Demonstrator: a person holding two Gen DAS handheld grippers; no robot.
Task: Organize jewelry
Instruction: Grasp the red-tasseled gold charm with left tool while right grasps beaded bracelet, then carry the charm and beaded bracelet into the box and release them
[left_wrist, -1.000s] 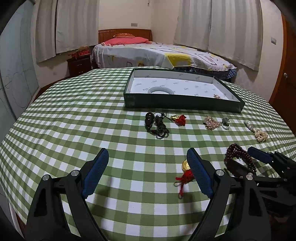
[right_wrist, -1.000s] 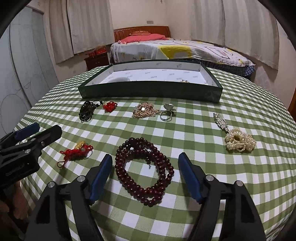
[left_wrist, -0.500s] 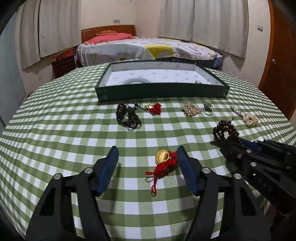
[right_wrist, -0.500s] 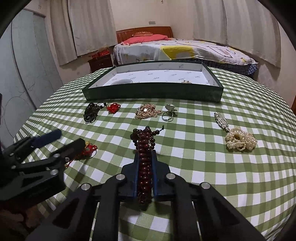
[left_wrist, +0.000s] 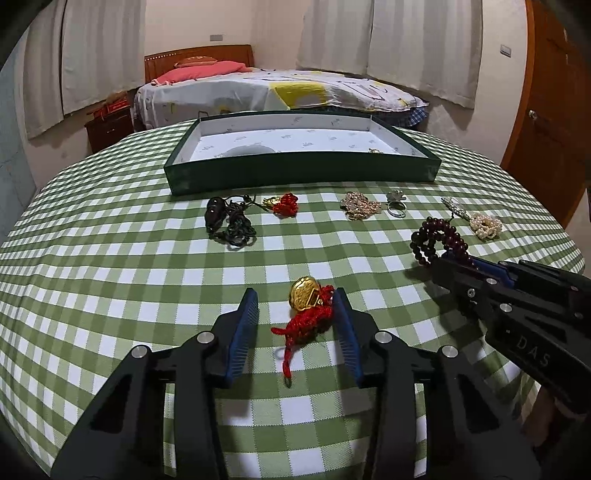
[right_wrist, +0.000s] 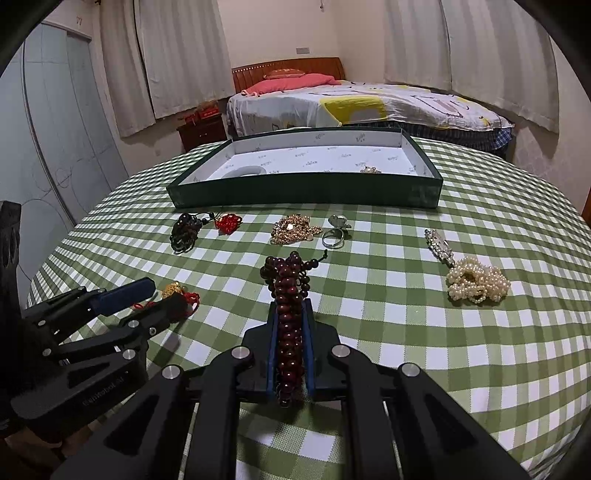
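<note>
My right tongs (right_wrist: 290, 332) grip the bead bracelet (right_wrist: 288, 295); left tongs (left_wrist: 295, 317) closing around the gold charm (left_wrist: 308, 306), pads not yet pressing; tray (left_wrist: 295, 177) at twelve o'clock.

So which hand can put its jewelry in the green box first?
Right. The right gripper is already shut on the dark red beads; the left gripper's jaws are closing around the gold charm.

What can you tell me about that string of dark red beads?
The dark red bead string is made of round, glossy beads, wood-like, bunched into a doubled strand. The right gripper is shut on it, blue pads pressing both sides. Its far loop, with a small dark tassel end, sticks out ahead over the green checked tablecloth; whether it touches the cloth is unclear.
</note>
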